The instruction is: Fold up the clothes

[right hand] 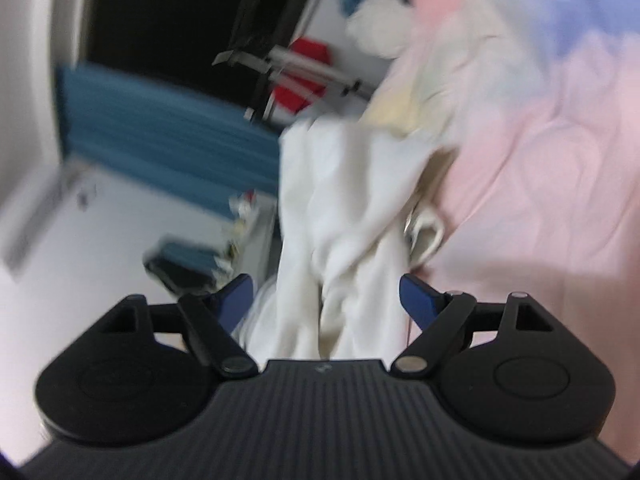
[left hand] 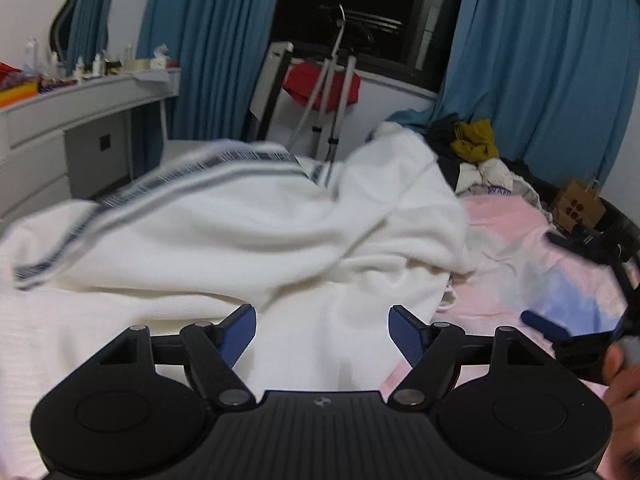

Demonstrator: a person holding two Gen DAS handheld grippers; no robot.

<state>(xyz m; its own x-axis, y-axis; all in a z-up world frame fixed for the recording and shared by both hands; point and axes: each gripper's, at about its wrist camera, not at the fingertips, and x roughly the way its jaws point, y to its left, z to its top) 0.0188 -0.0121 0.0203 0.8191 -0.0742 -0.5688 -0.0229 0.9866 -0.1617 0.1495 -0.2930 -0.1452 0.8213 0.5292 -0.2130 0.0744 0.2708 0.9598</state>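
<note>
Covering the pink bed sheet (left hand: 516,240) ahead of both grippers, the white sweater (left hand: 248,232) lies bunched, its striped hem (left hand: 132,196) up and left. A neat fold likely needs it spread flat. Left gripper (left hand: 322,330) and right gripper (right hand: 326,298) gape wide over cloth, gripping nothing.

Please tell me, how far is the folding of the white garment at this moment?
Early stage. Done: the white garment is out of the clothes pile and lies on the pink bedding. In hand: nothing; the left gripper and the right gripper both have open jaws, with cloth between them. Left: the garment is bunched, with no neat fold visible, and the pile waits.
</note>
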